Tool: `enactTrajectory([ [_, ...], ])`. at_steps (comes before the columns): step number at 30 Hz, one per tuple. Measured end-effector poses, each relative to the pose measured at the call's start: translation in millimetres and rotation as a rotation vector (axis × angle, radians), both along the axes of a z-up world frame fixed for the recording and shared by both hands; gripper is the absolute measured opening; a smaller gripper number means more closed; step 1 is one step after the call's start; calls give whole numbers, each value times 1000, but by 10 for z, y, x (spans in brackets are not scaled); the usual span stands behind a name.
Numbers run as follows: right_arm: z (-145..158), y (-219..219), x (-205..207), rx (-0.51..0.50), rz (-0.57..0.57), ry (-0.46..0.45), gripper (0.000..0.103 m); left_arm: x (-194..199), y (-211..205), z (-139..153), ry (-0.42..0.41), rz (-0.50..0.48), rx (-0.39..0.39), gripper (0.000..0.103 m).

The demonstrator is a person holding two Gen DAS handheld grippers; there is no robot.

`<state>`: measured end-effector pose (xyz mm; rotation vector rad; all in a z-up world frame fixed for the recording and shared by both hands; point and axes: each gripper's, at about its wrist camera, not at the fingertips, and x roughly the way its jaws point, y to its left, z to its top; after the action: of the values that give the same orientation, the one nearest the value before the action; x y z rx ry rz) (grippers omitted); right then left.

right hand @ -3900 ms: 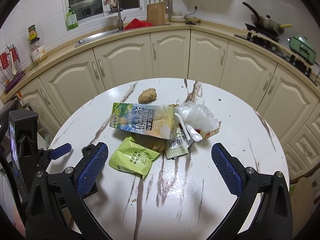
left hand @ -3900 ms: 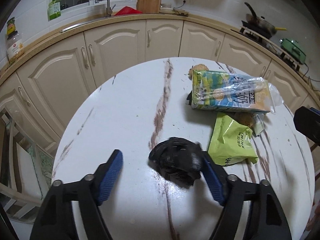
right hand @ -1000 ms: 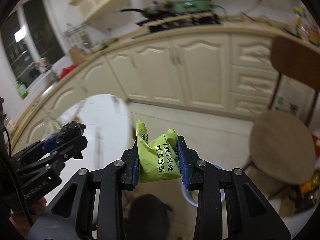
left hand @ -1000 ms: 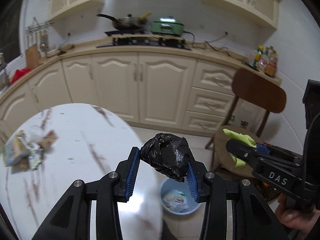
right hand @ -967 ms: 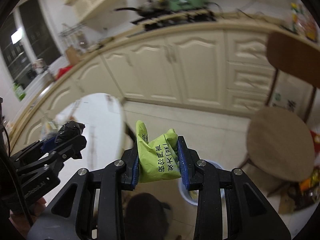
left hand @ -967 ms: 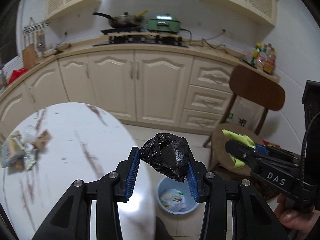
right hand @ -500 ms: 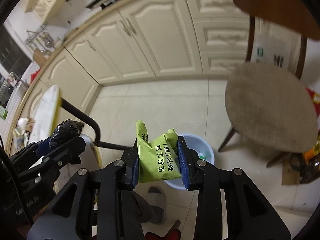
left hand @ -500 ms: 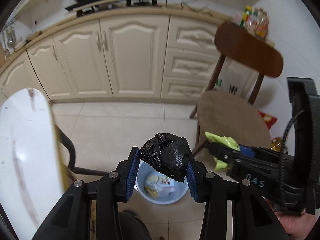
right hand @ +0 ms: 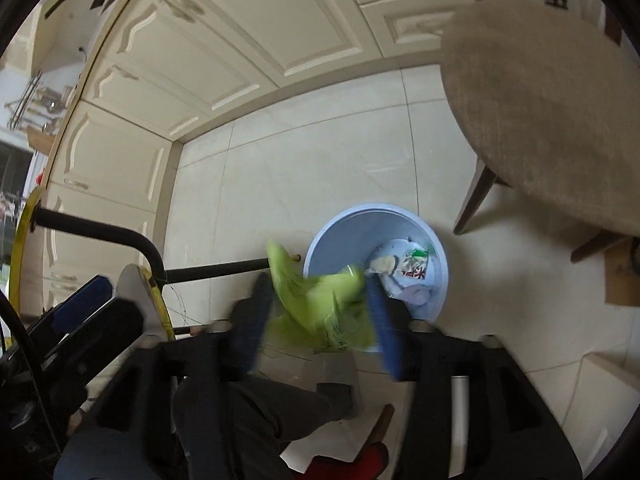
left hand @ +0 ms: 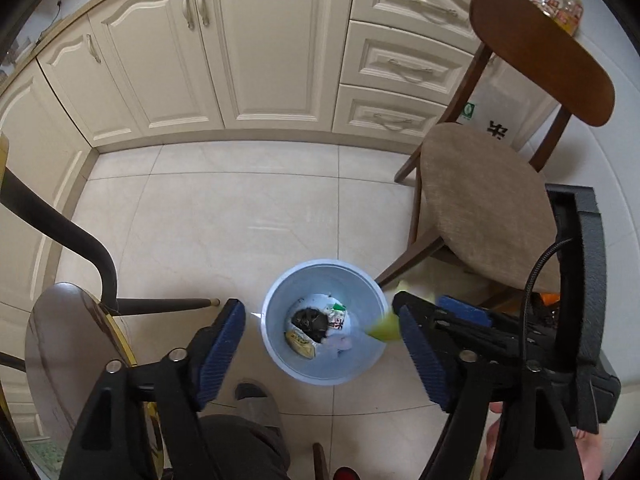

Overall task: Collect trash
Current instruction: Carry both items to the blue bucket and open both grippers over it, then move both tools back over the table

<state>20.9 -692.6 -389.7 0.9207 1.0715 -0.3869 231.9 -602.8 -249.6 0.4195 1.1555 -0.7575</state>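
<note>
A pale blue trash bin (left hand: 276, 300) stands on the floor tiles below both grippers. The crumpled black bag (left hand: 307, 321) lies inside it among other wrappers. My left gripper (left hand: 322, 346) hangs right over the bin, its jaws opening and nothing between them. In the right wrist view, my right gripper (right hand: 316, 332) is over the bin's (right hand: 332, 232) near-left rim, jaws opening. The green snack wrapper (right hand: 320, 308) is blurred and loose between the spread pads. In the left wrist view the same wrapper (left hand: 385, 327) shows at the bin's right rim, beside the right gripper (left hand: 436, 312).
A wooden chair (left hand: 480, 208) with a padded seat stands right of the bin. Cream cabinets (left hand: 272, 48) run along the back. The round table's gold-rimmed edge (left hand: 120, 344) and its black leg (left hand: 80, 240) are on the left. A person's leg and slipper (left hand: 252, 400) are just before the bin.
Both grippers came down over the bin and spread their jaws. The black bag left the left gripper and now lies in the bin. The green wrapper has come free of the right pads.
</note>
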Motion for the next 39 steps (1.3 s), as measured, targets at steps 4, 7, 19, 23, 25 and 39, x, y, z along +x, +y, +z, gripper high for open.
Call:
enactTrajectory([
  [4, -12, -38, -56, -17, -39, 9, 103, 1, -2, -13, -9, 21, 0, 79],
  [7, 12, -64, -125, -36, -78, 56, 103, -70, 9, 12, -34, 28, -2, 79],
  [19, 781, 5, -285, -111, -112, 1, 103, -694, 886, 946, -160, 82, -131, 79],
  [23, 1272, 156, -240, -172, -95, -69, 103, -797, 1371, 1348, -225, 127, -226, 82],
  [25, 1553, 291, -183, -214, -74, -108, 103, -875, 1645, 1511, -265, 151, -259, 85],
  [39, 3234, 1836, 330, -543, 121, -397, 103, -1253, 4027, 2148, -382, 373, -389, 102],
])
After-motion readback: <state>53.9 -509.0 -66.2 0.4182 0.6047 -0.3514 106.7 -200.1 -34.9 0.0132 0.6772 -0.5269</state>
